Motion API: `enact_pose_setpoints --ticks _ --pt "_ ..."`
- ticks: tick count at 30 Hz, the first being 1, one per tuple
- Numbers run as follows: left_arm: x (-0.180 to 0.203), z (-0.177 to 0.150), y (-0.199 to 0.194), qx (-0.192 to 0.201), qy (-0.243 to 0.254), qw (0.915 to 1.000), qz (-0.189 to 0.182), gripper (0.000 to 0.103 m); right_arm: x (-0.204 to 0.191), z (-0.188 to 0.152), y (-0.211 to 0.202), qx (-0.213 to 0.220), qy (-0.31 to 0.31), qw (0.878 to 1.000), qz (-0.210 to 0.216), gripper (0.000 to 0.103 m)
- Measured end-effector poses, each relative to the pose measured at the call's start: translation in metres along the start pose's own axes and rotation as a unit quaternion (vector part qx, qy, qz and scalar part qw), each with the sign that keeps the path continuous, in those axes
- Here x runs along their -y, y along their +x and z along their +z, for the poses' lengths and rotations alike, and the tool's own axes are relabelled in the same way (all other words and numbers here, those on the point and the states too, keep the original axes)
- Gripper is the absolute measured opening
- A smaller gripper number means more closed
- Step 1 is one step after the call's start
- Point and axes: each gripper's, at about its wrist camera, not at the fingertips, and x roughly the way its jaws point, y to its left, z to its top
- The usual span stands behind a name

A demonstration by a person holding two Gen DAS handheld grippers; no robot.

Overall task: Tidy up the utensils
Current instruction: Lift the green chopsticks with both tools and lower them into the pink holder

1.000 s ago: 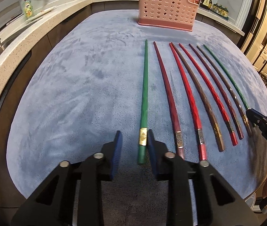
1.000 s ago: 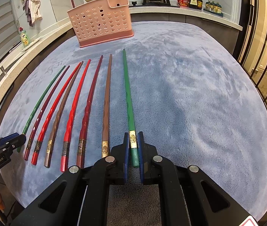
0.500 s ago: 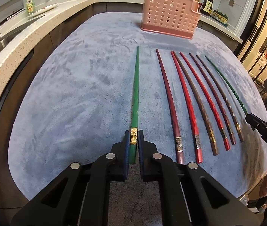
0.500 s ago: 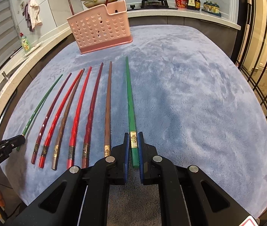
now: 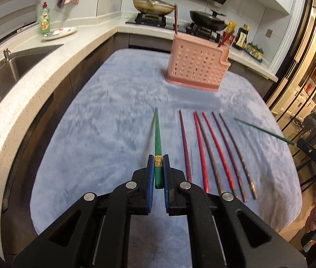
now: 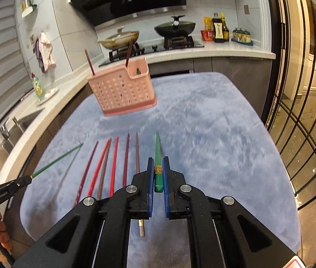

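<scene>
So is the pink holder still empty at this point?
No. The pink utensil holder already has two dark red chopsticks standing up out of its top; whether more sit inside cannot be told.

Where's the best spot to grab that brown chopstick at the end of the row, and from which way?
Probably its thick near end, at the gold band, from straight above with jaws straddling the brown chopstick. It lies flat on the cloth and tapers toward the pink holder, leaving little to pinch there.
</scene>
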Motion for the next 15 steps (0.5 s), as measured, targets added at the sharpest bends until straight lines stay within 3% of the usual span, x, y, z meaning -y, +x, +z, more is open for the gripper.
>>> enact_pose_setpoints --ticks 15 --pt "0.003 0.09 -0.023 0.085 -0.002 0.9963 -0.002 0.007 0.01 0.075 -0.01 0.065 0.033 0.997 0.021 0.007"
